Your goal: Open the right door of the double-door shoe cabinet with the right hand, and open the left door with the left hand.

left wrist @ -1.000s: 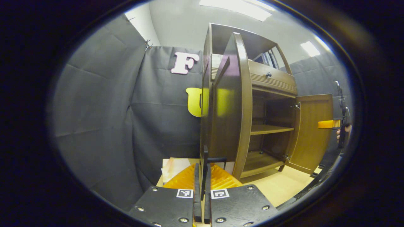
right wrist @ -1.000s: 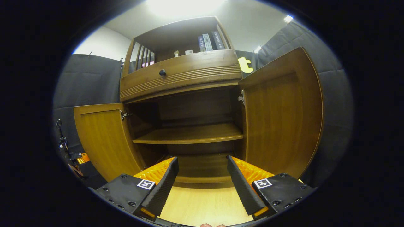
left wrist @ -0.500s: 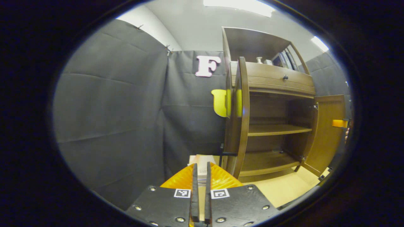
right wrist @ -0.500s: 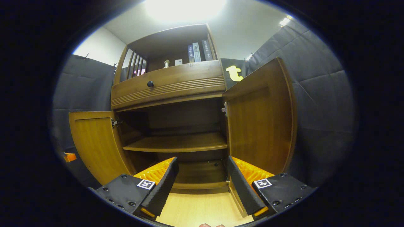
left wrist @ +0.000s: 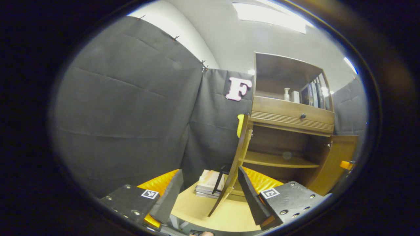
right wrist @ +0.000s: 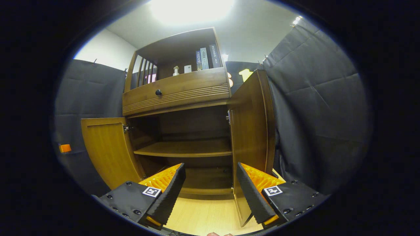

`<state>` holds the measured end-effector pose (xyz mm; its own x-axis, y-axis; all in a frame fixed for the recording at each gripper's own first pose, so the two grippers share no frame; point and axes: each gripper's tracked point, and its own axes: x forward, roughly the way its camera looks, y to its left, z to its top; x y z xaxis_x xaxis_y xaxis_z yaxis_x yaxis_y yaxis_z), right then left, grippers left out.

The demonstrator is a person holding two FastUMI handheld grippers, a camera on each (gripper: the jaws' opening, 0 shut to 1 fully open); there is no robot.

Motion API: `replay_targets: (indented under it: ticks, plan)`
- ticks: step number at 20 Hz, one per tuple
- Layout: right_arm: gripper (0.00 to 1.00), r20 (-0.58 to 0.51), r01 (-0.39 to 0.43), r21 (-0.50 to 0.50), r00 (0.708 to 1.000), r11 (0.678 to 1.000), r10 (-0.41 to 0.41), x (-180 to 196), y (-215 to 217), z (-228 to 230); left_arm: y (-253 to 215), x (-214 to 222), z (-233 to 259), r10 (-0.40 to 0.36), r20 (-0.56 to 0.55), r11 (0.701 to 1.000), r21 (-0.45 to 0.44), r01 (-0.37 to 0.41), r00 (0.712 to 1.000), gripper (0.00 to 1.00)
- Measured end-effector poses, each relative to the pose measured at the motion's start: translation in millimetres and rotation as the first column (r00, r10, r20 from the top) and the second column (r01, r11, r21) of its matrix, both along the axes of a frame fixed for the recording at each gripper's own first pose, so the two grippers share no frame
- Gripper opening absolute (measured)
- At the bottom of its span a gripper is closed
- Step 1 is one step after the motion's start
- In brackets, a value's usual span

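The wooden shoe cabinet [right wrist: 177, 93] stands in front of me with both lower doors swung wide. In the right gripper view the left door [right wrist: 108, 150] hangs out at the left and the right door [right wrist: 252, 131] at the right, with the inner shelf [right wrist: 183, 149] bare between them. My right gripper [right wrist: 210, 193] is open, low in front of the cabinet, touching nothing. In the left gripper view the left door [left wrist: 239, 160] is seen edge-on, with its dark handle [left wrist: 218, 178] on the outer face. My left gripper [left wrist: 208, 196] is open and a short way back from that door.
A stack of books [left wrist: 208, 186] lies on the light wood floor [left wrist: 200, 209] behind the left door. A drawer with a round knob [right wrist: 158, 92] sits above the doors, and books [right wrist: 205, 59] stand on the top shelf. Black cloth walls close both sides.
My left gripper was shut on the left door's handle, then came off it, drew back and opened. The right gripper stayed open while its view drifted slightly; the right door now looks more edge-on.
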<state>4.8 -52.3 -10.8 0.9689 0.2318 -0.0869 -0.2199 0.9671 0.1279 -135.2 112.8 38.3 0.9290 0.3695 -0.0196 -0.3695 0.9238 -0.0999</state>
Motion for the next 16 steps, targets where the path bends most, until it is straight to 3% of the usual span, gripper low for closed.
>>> replay_targets:
  ticks: [3, 5, 10, 14, 16]
  plan:
    - [0.98, -0.023, -0.057, 0.008, 0.998, 0.998, 0.057, -12.2, 1.2, -3.7, -37.6, 5.8, 0.4, -0.006, -0.021, 0.999, 0.048, 0.007, 1.0, 0.95]
    - [0.98, -0.029, -0.074, 0.004, 0.997, 0.997, 0.074, -22.4, -2.4, -5.2, -72.6, 12.3, -7.0, -0.05, -0.037, 0.997, 0.055, 0.052, 0.998, 0.96]
    - [0.98, -0.03, -0.029, -0.012, 0.999, 1.0, 0.028, -33.6, -17.4, -7.8, -136.0, 51.5, -18.2, -0.148, -0.012, 0.988, -0.053, 0.147, 0.989, 0.96]
    - [0.98, -0.017, 0.025, -0.014, 1.0, 1.0, -0.026, -32.7, -20.9, 0.7, -156.2, 89.3, -9.9, -0.221, -0.037, 0.971, 0.083, 0.224, 0.974, 0.96]
    - [0.98, -0.008, 0.06, -0.019, 0.998, 0.998, -0.06, -31.6, -19.2, 4.9, -167.2, 104.5, -5.3, -0.271, -0.023, 0.957, 0.097, 0.272, 0.962, 0.96]
